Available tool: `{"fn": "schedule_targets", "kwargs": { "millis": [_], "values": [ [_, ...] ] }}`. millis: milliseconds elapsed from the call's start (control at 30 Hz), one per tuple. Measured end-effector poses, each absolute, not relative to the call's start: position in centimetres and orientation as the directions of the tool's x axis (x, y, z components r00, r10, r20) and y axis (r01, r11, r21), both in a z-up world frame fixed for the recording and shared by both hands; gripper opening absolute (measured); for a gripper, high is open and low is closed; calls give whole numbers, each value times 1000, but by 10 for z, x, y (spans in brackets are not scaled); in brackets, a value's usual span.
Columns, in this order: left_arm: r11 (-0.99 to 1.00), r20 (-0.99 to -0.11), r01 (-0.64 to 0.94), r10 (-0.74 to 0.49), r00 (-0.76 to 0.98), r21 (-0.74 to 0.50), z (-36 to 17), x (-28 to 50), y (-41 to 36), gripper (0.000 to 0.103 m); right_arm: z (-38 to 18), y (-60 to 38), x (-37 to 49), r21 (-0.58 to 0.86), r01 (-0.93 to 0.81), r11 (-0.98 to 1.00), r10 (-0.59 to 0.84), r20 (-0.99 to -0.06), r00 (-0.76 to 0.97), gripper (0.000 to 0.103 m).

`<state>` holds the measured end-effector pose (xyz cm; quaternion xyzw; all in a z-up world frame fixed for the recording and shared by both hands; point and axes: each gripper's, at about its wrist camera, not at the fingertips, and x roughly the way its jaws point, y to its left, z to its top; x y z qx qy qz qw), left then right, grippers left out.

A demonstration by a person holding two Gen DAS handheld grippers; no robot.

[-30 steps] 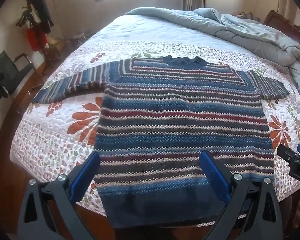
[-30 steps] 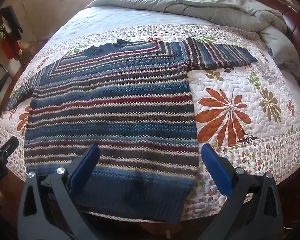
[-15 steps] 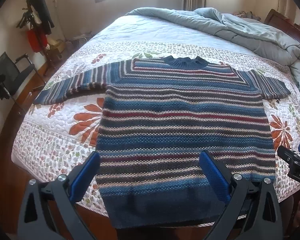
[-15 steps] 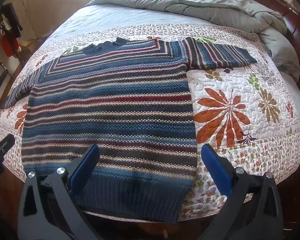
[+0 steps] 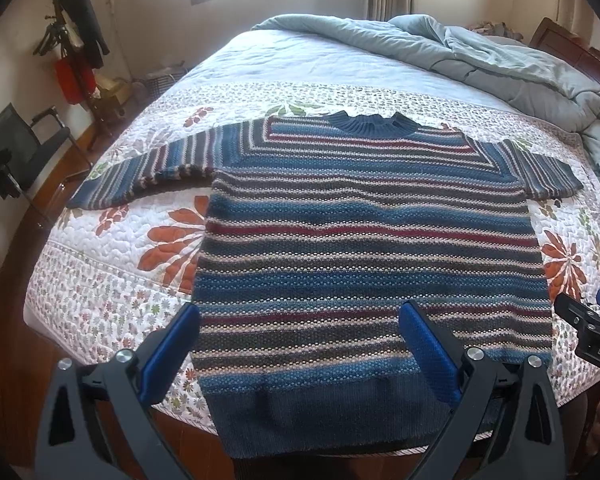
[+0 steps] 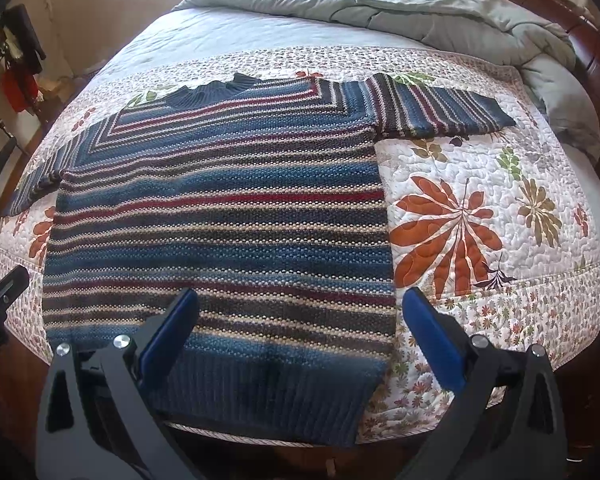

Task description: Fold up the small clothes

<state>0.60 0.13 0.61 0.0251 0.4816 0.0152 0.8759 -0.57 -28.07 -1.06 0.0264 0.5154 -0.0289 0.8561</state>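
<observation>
A bed (image 5: 284, 60) fills the scene, covered by a floral quilt (image 5: 112, 264) with a grey duvet (image 5: 480, 60) bunched at the far right. A striped sweater (image 5: 360, 240) lies flat on the quilt's near half — sleeves spread left and right, collar far, its dark hem hanging over the near edge. The left gripper (image 5: 300, 340) hovers above the hem with jaws spread wide and empty; the right gripper (image 6: 300, 328) does likewise — released, over the hem's right corner.
</observation>
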Motion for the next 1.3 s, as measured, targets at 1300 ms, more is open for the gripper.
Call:
{"fn": "schedule_targets", "kwargs": {
  "millis": [1300],
  "values": [
    [997,-844,-10,67,532,73,5,7,-2,99,-10,-284,-5,18,82,996,-22,-885,465,101]
  ]
}}
